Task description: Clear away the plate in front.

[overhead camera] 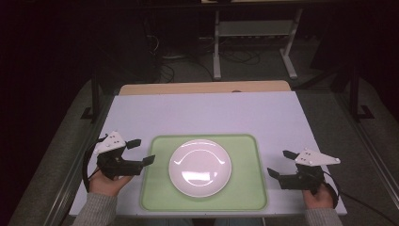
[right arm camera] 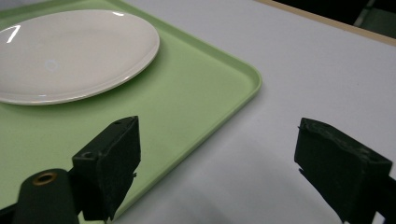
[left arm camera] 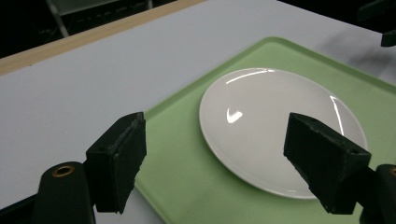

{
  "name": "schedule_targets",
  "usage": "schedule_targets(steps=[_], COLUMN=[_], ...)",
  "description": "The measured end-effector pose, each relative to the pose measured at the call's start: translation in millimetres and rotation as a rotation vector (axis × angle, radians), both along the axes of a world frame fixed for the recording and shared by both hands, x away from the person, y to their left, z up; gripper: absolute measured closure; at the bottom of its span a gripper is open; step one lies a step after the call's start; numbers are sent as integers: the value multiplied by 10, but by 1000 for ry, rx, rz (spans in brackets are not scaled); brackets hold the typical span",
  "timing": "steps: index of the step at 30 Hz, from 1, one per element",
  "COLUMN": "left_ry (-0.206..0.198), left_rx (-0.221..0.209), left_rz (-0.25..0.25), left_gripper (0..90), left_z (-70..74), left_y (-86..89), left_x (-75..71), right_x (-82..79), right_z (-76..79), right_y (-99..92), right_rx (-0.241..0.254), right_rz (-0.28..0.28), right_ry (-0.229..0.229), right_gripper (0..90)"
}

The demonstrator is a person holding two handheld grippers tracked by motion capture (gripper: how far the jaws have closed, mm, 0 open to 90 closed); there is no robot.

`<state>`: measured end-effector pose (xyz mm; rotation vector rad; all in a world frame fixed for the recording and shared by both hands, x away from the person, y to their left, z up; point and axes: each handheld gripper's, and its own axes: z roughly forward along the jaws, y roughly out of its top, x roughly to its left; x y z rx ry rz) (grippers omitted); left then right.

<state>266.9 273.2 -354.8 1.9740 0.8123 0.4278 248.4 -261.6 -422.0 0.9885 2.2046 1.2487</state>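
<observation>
The plate [overhead camera: 200, 168] lies in the middle of the tray [overhead camera: 244, 188]. The tray sits on the table [overhead camera: 207, 110], against its near edge, midway between its side edges.

The plate [overhead camera: 200, 168] looks like glossy white ceramic, with bright glints on its rim. The green tray [overhead camera: 247, 188] is smooth, matt plastic. The counter [overhead camera: 207, 113] top is matt white with a wood-coloured far edge. Each tool's jaws look like dull black plastic with rough faces.
</observation>
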Motion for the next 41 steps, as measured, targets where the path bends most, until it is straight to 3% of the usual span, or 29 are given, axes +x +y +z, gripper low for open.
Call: schedule_targets(steps=[5, 12, 19, 27, 29, 33, 41], left_ry=[-26, -57, -73, -51, -44, -10, 4], left_rx=[9, 62, 53, 53, 69, 46, 17], left_rz=[7, 14, 24, 28, 28, 34, 40], left_gripper=[191, 198, 193, 201, 201, 201, 201], left_z=[-47, -181, -228, -335, -395, -461, -476], left_y=[39, 66, 76, 74, 77, 113, 164], left_x=[-73, -180, -205, -201, -193, -150, -135], right_x=[-2, 8, 14, 14, 1, 4, 3], right_z=[-1, -26, -55, -111, -129, -147, -145], right_y=[-26, -73, -135, -211, -208, -161, -99], right_rx=[3, 3, 7, 15, 22, -5, -21], right_rz=[-8, -25, -40, -61, -64, -52, -32], right_ry=[-1, 8, 22, 40, 46, 51, 46], right_gripper=[137, 137, 137, 137, 137, 137, 137])
